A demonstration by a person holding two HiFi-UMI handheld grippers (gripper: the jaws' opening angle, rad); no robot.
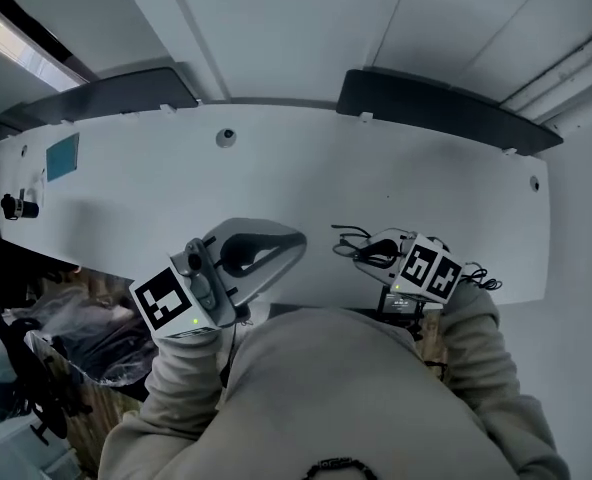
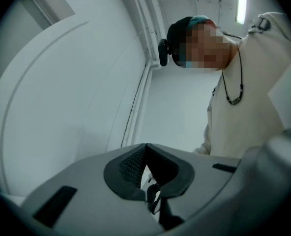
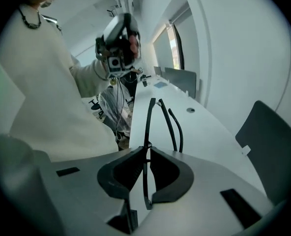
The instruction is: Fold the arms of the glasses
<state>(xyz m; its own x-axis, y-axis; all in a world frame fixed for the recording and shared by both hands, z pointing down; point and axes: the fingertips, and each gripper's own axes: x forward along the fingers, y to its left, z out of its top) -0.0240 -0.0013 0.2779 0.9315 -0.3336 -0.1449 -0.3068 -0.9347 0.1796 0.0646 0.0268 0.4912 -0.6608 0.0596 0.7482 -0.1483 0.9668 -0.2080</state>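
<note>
Black glasses [image 1: 368,250] are at the near edge of the white desk [image 1: 306,168], right of centre. My right gripper [image 1: 394,252] is shut on them. In the right gripper view a thin black part of the glasses [image 3: 149,117] runs straight between the pads of my right gripper [image 3: 146,150], and two curved arms [image 3: 177,129] reach out over the desk beyond. My left gripper [image 1: 296,238] hovers to the left of the glasses, apart from them. In its own view my left gripper [image 2: 146,146] has its jaws together with nothing between them.
Two dark panels [image 1: 436,108] stand along the desk's far edge. A round grommet [image 1: 226,138] and a blue card [image 1: 62,156] lie on the desk, a cable [image 1: 481,276] by my right hand. Plastic-wrapped items [image 1: 86,333] sit on the floor at left.
</note>
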